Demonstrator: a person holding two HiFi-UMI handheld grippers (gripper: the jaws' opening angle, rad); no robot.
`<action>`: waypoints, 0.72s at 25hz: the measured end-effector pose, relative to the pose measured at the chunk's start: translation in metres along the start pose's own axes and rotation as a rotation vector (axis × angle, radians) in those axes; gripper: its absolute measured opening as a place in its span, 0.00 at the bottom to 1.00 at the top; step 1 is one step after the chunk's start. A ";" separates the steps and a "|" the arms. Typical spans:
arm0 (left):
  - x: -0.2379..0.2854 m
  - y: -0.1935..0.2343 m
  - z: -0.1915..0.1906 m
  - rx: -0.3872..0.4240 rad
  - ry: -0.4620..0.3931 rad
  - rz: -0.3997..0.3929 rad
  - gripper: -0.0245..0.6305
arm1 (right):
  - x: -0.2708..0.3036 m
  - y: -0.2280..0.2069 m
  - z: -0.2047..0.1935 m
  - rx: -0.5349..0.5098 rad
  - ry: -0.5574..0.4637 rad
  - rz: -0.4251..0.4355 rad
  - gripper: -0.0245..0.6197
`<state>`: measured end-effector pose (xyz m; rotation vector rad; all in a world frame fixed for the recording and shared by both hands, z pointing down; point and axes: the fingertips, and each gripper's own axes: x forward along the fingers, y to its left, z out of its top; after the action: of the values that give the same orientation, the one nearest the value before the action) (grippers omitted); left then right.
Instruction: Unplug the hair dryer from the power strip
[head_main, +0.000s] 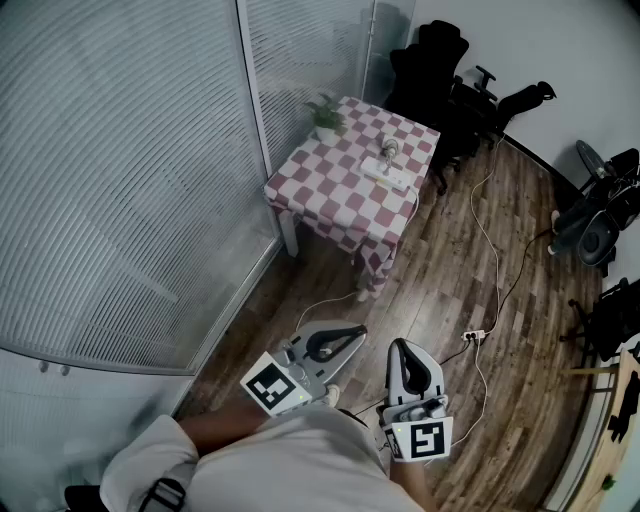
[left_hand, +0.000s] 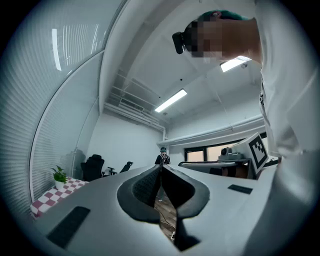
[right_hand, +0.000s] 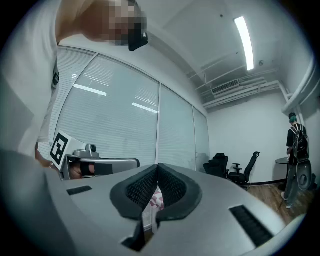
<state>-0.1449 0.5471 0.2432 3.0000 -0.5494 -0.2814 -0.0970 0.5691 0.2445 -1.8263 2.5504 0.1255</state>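
The person (head_main: 270, 465) in a white shirt stands at the near end of the room and holds both tools out in front at about waist height, close side by side. The left gripper (head_main: 360, 331) has its jaws pressed together at the tips with nothing between them. The right gripper (head_main: 399, 345) is the same, closed tight and empty, and it points about level toward the far end of the room. Each carries its marker cube at the back end, next to the person's body.

Below them is a dark wood floor (head_main: 450, 270). Just past the right gripper, a small second strip (head_main: 474, 336) lies on the boards, with a thin white cable (head_main: 497, 262) running away from it toward the far wall.

Farther on, well apart from both grippers, a table (head_main: 340, 205) under a red and white checked cloth stands against the glass wall with its blinds (head_main: 130, 170). The hair dryer (head_main: 389, 149) sits on the far half of the table. The white power strip (head_main: 388, 176) lies just beside it, on the nearer side. From here the plug is too small to make out. A potted plant (head_main: 326, 117) stands at the table's far corner by the glass.

Beyond the table, black chairs (head_main: 440, 65) are grouped against the back wall. A dark fan (head_main: 597, 236) sits off to the right. A second person (right_hand: 297, 150) stands far off on that side.
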 end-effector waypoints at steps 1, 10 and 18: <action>0.001 0.000 0.001 0.006 0.001 0.000 0.09 | 0.001 -0.001 0.001 -0.002 0.000 0.001 0.09; 0.012 0.006 -0.002 0.027 -0.003 0.006 0.09 | 0.005 -0.013 0.000 0.036 -0.027 0.011 0.09; 0.027 0.000 -0.005 0.039 -0.002 0.038 0.09 | -0.001 -0.029 -0.002 0.041 -0.028 0.037 0.09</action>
<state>-0.1190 0.5376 0.2437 3.0230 -0.6190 -0.2741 -0.0691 0.5610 0.2446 -1.7515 2.5496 0.0977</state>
